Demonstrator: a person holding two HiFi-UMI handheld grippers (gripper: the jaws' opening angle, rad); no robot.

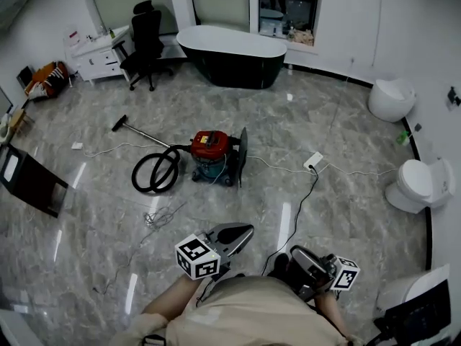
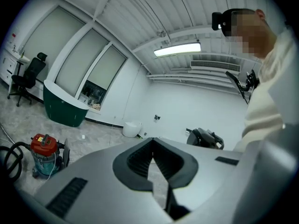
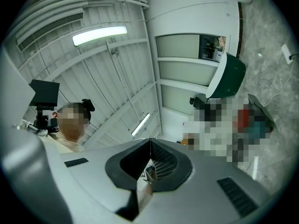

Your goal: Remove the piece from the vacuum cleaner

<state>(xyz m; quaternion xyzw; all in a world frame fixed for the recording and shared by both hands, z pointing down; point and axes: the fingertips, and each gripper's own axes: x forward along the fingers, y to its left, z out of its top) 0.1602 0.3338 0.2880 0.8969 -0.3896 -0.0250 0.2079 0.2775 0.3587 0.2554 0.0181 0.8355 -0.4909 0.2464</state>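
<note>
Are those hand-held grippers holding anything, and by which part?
Nothing is held. The left hand-held gripper and right hand-held gripper both have their jaws shut on nothing; the vacuum cleaner stands well away from both.

Vacuum cleaner [image 1: 211, 153]: canister with red lid and teal drum, standing upright near the middle of the floor [image 1: 338, 121].
Hose [image 1: 154, 171]: black, lying in a loop on the floor, touching the canister's left side in the head view.
Wand [image 1: 148, 135]: thin metal tube, running from the hose toward the far left.
Nozzle [image 1: 119, 123]: black, at the wand's far end.
</note>
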